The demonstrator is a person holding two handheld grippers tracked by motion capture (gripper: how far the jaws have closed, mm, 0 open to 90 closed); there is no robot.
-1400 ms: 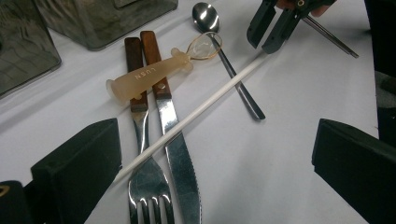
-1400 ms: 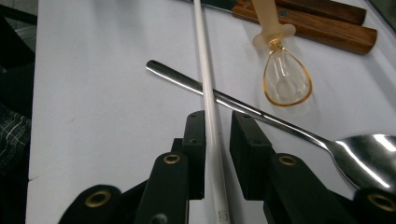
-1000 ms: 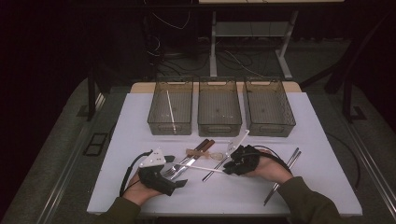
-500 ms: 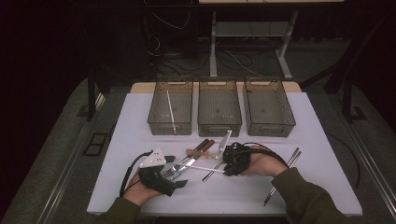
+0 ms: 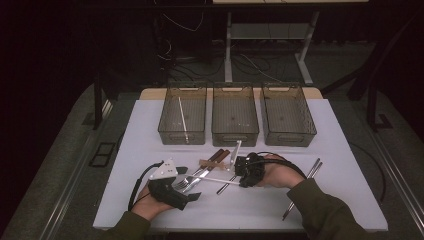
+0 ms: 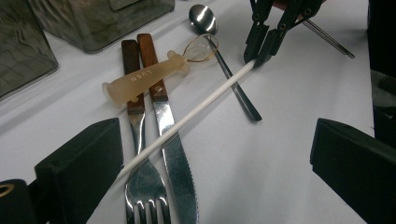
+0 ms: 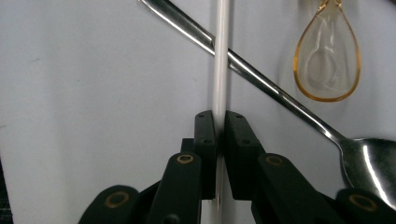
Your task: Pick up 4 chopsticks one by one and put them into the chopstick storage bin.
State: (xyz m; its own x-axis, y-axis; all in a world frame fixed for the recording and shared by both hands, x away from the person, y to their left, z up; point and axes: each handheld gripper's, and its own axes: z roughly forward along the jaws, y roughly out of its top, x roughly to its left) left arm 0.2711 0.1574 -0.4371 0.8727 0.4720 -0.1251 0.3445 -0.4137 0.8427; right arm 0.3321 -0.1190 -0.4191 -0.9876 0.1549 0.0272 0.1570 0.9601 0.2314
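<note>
The counter [image 5: 150, 130] carries a white sheet and stands in a dark room with cables and a desk frame on the floor behind it. Three clear bins line the far edge: the left bin [image 5: 182, 114] holds one white stick, while the middle bin [image 5: 235, 114] and right bin [image 5: 288, 114] follow in sequence.

At near left, the left tongs [image 5: 187, 189] rest on the counter with jaws apart, nothing between them. Ahead of them lie a fork [image 6: 140, 140], a knife [image 6: 168, 140], a translucent spoon [image 6: 154, 77] and a metal spoon [image 6: 224, 60]. A white chopstick [image 6: 187, 116] runs across the fork and knife toward the right.

The right tongs [image 7: 216, 122] are clamped on the chopstick's right end. Metal chopsticks [image 5: 302, 187] lie at near right.

Compared with one second earlier, the right tongs have shifted left, and their jaws have just been closing onto the white chopstick. The left tongs are unchanged.
</note>
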